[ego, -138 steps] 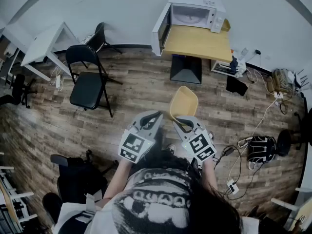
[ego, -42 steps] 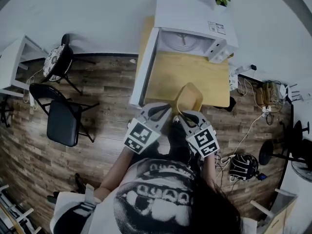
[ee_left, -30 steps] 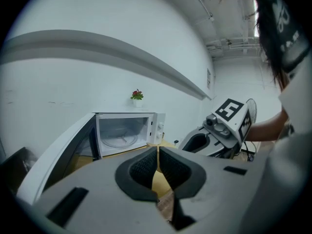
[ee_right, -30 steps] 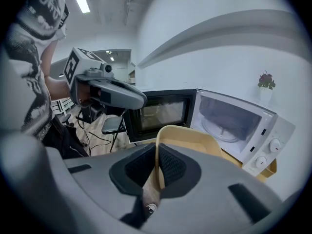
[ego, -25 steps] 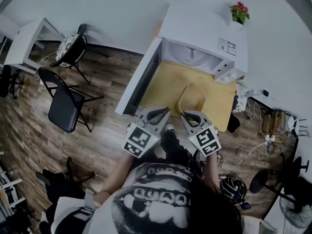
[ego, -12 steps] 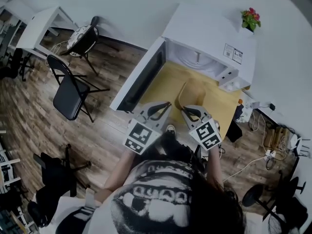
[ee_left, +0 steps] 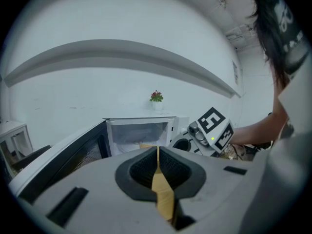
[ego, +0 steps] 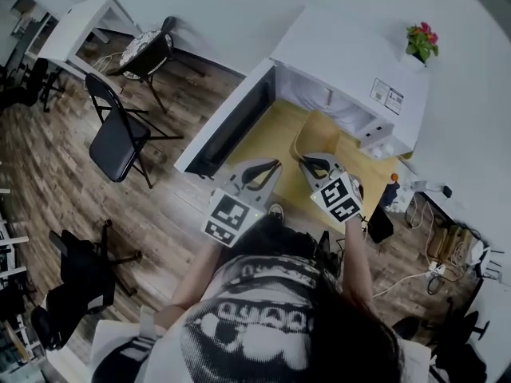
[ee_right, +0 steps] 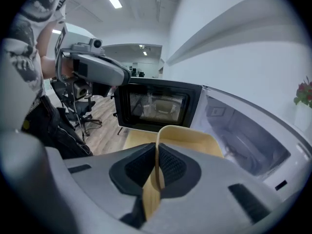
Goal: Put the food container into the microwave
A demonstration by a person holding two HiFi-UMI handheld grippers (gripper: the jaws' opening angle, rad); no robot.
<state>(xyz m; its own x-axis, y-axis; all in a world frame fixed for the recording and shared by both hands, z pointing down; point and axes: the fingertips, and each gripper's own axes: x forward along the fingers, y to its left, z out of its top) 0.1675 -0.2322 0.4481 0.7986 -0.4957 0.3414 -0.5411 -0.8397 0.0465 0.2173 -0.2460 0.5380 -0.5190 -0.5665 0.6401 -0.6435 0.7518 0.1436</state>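
Note:
A shallow tan food container (ego: 319,136) hangs over the wooden table (ego: 274,134), its far end close to the mouth of the white microwave (ego: 351,54). My right gripper (ego: 311,164) is shut on its near rim, and that rim stands upright between the pads in the right gripper view (ee_right: 157,167). The container (ee_right: 195,140) points toward the lit cavity (ee_right: 243,135). The microwave's dark door (ego: 227,130) stands swung open to the left. My left gripper (ego: 267,166) is shut and holds nothing; it hovers beside the right one, facing the microwave (ee_left: 141,133).
A black folding chair (ego: 120,138) stands on the wood floor at the left, with a white desk (ego: 80,22) and a stool (ego: 148,46) behind it. A potted flower (ego: 421,40) sits on the microwave. Cables (ego: 447,246) lie at the right.
The person has walked up to the microwave. The container, held by the right gripper throughout, has moved from mid-floor to just before the open cavity. The left gripper stayed shut alongside.

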